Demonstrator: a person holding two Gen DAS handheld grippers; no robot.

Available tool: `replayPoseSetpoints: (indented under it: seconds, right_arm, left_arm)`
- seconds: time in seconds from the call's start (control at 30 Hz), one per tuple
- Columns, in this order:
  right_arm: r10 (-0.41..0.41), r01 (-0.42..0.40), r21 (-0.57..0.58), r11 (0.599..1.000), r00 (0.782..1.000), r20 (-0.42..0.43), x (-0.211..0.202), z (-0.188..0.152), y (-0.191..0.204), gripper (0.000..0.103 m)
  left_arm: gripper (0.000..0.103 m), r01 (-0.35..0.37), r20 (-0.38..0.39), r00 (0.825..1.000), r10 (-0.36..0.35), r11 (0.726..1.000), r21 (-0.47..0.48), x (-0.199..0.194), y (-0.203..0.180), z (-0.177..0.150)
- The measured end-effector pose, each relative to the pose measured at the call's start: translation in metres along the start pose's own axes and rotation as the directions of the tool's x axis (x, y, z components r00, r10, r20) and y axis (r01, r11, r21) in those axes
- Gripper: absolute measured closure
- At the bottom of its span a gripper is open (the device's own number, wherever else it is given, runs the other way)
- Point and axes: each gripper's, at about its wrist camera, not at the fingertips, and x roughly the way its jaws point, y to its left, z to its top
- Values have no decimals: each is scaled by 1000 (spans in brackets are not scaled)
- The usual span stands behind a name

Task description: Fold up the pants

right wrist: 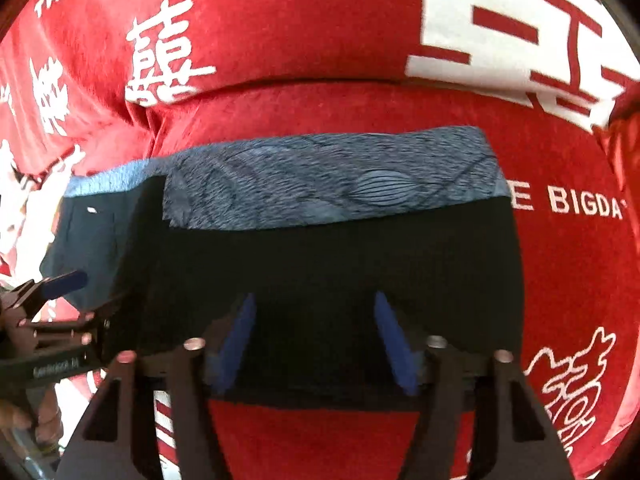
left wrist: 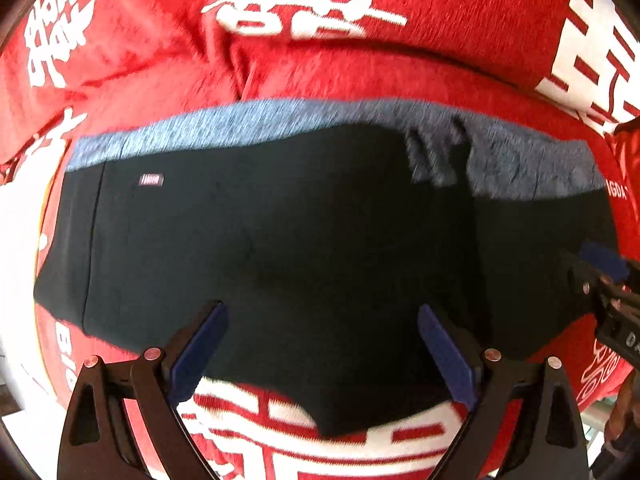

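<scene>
Black pants (left wrist: 280,240) lie folded into a wide flat block, with a grey-blue patterned waistband (left wrist: 260,124) along the far edge. My left gripper (left wrist: 322,312) hangs over the near edge of the pants, jaws wide open, with nothing between its blue pads. The right wrist view shows the same pants (right wrist: 340,272) and waistband (right wrist: 340,184) beneath my right gripper (right wrist: 315,300), which is open and holds no cloth. Each gripper shows in the other's view: the right gripper (left wrist: 604,268) at the far right edge, the left gripper (right wrist: 64,284) at the far left.
A red cloth with large white characters and lettering (left wrist: 320,64) covers the surface under the pants and spreads out on all sides (right wrist: 320,40). It has soft creases behind the waistband. A white area shows past the cloth's left edge (left wrist: 16,240).
</scene>
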Motion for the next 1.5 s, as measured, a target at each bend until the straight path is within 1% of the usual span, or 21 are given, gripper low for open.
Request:
replayPoseSetpoints:
  seconds: [0.03, 0.07, 0.17, 0.27, 0.33, 0.43, 0.53, 0.63, 0.77, 0.83, 0.9, 0.97, 1.0, 1.03, 1.17, 1.3, 1.5]
  right_arm:
    - [-24, 24, -21, 1000, 1000, -7, 0, 0, 7, 36]
    - [-21, 21, -40, 999, 1000, -12, -1, 0, 15, 36]
    - [29, -31, -74, 997, 999, -27, -2, -3, 36, 35]
    - [80, -83, -91, 992, 996, -39, -1, -8, 58, 35]
    - [98, -103, -94, 990, 994, -52, 4, -12, 72, 35]
    - [63, -72, -128, 989, 996, -67, 6, -20, 89, 36]
    - [53, -63, -133, 989, 996, -77, 6, -21, 97, 35]
    - [45, -57, -126, 990, 995, -91, 5, -21, 97, 35]
    - [24, -36, -120, 992, 995, -101, 2, -20, 98, 35]
    - [14, -26, -120, 992, 995, -99, 2, -20, 101, 32]
    - [7, -19, -123, 992, 995, -98, 5, -21, 105, 24]
    - [-20, 6, -142, 990, 995, -98, 8, -22, 111, 23]
    - [-38, 22, -157, 987, 994, -99, 10, -23, 114, 23]
    - [-54, 36, -173, 984, 994, -98, 11, -24, 117, 22]
    - [-73, 54, -197, 979, 993, -92, 12, -27, 120, 22]
    - [-82, 61, -202, 978, 992, -97, 13, -27, 120, 21]
    - [-104, 78, -222, 972, 989, -109, 17, -27, 124, 17]
  left_arm:
    - [7, 2, -9, 1000, -2, 1000, -9, 1, 3, -5]
    - [7, 3, -16, 1000, -3, 1000, -20, 1, 6, -9]
    - [7, 15, -16, 1000, -16, 998, -53, -1, 19, -22]
    - [7, 15, -11, 1000, -16, 997, -76, -4, 31, -27]
    - [7, 13, -10, 1000, -14, 996, -89, -6, 42, -29]
    - [7, 11, -9, 1000, -12, 995, -104, -10, 55, -32]
    - [7, 6, -14, 1000, -8, 993, -117, -10, 69, -32]
    - [7, 9, -22, 1000, -12, 990, -139, -10, 78, -34]
    - [7, 30, -7, 999, -31, 988, -150, -10, 86, -37]
    - [6, 38, -4, 999, -39, 988, -148, -10, 89, -37]
    - [6, 48, -3, 999, -49, 988, -149, -11, 91, -39]
    - [6, 57, -1, 998, -58, 987, -152, -11, 94, -37]
    - [1, 59, 1, 998, -60, 987, -152, -7, 99, -36]
    - [1, 59, 3, 998, -59, 987, -152, -8, 101, -36]
    - [1, 61, -7, 998, -63, 987, -151, -9, 105, -42]
    - [1, 88, -19, 995, -93, 978, -190, -7, 114, -50]
    - [1, 64, -34, 997, -73, 972, -227, -5, 133, -60]
